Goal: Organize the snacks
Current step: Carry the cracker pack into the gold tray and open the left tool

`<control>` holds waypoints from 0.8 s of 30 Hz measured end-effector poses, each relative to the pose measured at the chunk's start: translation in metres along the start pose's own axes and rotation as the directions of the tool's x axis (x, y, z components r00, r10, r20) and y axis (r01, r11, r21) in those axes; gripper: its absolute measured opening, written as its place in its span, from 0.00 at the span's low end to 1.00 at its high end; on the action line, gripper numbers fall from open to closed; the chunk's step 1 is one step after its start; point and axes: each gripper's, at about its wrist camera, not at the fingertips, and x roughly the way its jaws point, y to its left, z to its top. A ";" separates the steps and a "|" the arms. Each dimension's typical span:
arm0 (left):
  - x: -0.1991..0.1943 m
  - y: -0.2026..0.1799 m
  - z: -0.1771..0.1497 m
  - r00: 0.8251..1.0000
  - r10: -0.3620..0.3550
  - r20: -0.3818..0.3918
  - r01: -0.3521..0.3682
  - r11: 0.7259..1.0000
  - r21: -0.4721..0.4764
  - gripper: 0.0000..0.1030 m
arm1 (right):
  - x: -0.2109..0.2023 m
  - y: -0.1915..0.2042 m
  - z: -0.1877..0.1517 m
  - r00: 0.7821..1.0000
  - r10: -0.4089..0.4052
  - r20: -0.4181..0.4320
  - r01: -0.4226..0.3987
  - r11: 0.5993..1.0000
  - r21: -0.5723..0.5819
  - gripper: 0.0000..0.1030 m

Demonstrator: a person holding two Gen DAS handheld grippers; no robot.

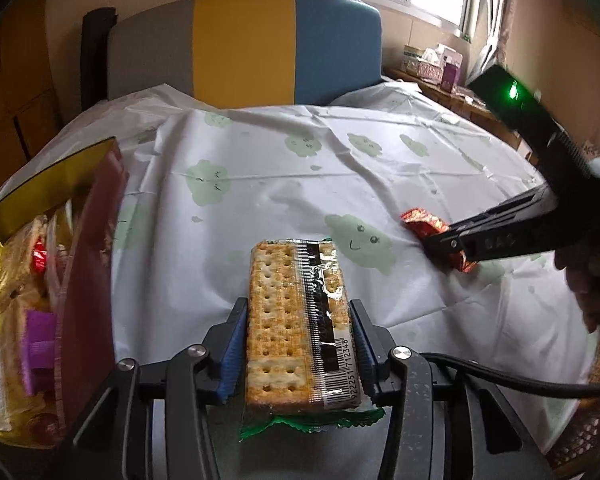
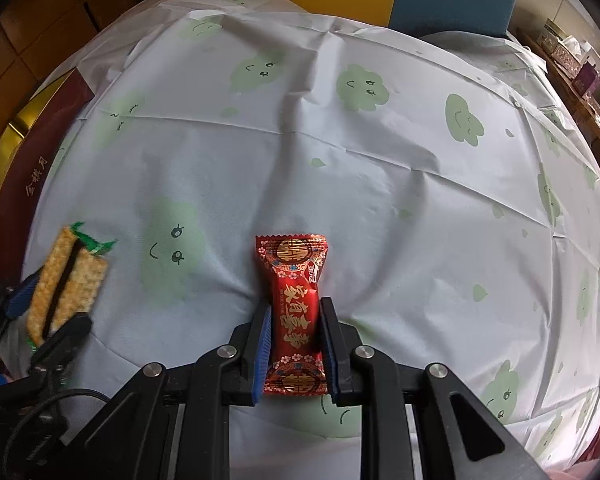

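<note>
Two grippers, each with one wrapped snack between its jaws, over a white tablecloth (image 2: 380,200) printed with pale green clouds.

The left gripper (image 1: 298,344) has its blue pads against both long sides of one clear-wrapped cracker pack with green crimped ends (image 1: 296,320), which lies on the cloth beside the open gold-lined maroon box (image 1: 88,240) of snacks. The right gripper (image 2: 296,344) pinches one red foil-wrapped candy with gold characters (image 2: 294,312), resting on the cloth well right of the crackers.
</note>
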 end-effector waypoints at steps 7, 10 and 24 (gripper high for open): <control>-0.027 0.016 0.007 0.998 0.040 0.052 -0.039 0.999 -0.037 0.47 | 0.001 0.007 -0.002 1.000 -0.016 0.009 0.016 1.000 -0.019 0.22; -0.036 0.024 0.008 0.996 0.057 0.067 -0.053 0.997 -0.050 0.47 | 0.000 0.010 -0.002 0.999 -0.030 0.016 0.031 0.999 -0.036 0.22; -0.070 0.058 0.008 0.987 0.109 0.119 -0.095 0.989 -0.117 0.47 | -0.003 0.020 -0.005 0.998 -0.057 0.027 0.059 0.996 -0.064 0.22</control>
